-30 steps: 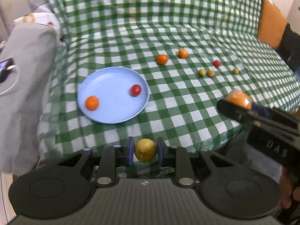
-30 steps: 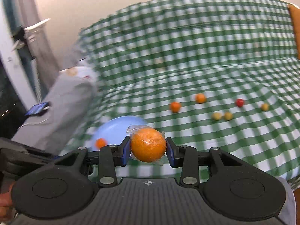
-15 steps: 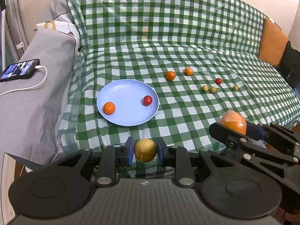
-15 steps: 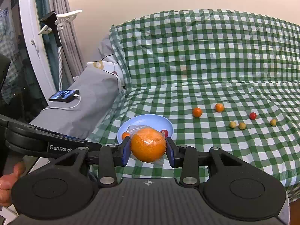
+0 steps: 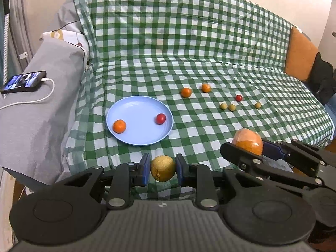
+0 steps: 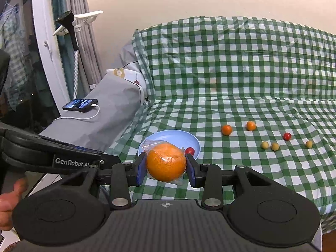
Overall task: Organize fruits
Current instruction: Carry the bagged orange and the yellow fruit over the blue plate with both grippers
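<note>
Both grippers have backed off and risen since a second ago: more of the sofa is in view now and the right-wrist picture, blurred then, is sharp. Left gripper is clenched on a yellow fruit, pads on its two sides at mid-height. Right gripper is clenched on a wrapped orange, clear film bunched at the top left and trailing below. Both loads hang in the air short of the front edge of the checked cloth. Blue plate sits on the cloth's left part with a small orange and a red fruit in it, well apart from each other. Other small fruit lie on the cloth to the plate's right. Handling, my read: wrapped orange is the heavier one, a bit soft, and the film is slick, so it may creep in the pads; grip across the widest part, not on the loose film. Yellow fruit looks firm and light, current hold is fine. Both are round and will roll on release, and the plate rim is shallow, so set them down low and near the plate's middle, clear of the two already in it.
</note>
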`<state>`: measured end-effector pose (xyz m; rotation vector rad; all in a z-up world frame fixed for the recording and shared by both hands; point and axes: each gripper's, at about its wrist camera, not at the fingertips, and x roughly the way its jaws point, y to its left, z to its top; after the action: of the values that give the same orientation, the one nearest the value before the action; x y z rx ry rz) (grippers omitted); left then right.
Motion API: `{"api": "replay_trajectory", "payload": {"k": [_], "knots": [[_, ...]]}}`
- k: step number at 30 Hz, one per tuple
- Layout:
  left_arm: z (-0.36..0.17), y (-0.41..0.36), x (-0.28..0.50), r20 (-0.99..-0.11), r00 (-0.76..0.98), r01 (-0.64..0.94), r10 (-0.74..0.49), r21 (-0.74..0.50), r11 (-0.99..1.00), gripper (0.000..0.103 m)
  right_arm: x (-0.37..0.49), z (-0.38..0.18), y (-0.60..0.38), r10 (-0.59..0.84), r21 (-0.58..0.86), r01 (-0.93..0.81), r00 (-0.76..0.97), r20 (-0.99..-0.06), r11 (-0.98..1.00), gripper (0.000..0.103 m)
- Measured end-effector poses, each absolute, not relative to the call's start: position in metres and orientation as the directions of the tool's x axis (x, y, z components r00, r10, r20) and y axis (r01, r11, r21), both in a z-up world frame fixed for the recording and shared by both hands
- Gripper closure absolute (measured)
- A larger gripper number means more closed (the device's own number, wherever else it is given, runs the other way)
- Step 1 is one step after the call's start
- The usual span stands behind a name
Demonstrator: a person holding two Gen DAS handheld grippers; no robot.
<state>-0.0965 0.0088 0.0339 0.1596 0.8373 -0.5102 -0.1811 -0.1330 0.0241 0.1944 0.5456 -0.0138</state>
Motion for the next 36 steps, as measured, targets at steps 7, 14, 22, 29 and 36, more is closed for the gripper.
{"api": "replay_trajectory", "payload": {"k": [7,14,22,29,36], "knots": [[0.028,0.015,-0.085,-0.75,0.552,0.475,-0.364,-0.076,0.876,0.075,-0.172,0.018,-0.129,0.038,0.175,0.069,0.839,-0.542,0.982,0.063],[0.023,0.024,-0.071,-0.755,0.548,0.45,-0.36,-0.097,0.888,0.075,-0.163,0.013,-0.128,0.033,0.16,0.071,0.823,-0.567,0.985,0.063],[0.021,0.029,-0.055,-0.752,0.547,0.442,-0.368,-0.113,0.89,0.075,-0.148,0.008,-0.125,0.025,0.144,0.075,0.805,-0.593,0.987,0.063],[0.019,0.028,-0.028,-0.752,0.547,0.428,-0.368,-0.126,0.895,0.075,-0.127,0.005,-0.126,0.01,0.125,0.082,0.795,-0.606,0.989,0.063],[0.014,0.023,0.006,-0.757,0.545,0.416,-0.36,-0.128,0.9,0.075,-0.101,-0.001,-0.128,0.003,0.12,0.091,0.781,-0.625,0.989,0.063]]}}
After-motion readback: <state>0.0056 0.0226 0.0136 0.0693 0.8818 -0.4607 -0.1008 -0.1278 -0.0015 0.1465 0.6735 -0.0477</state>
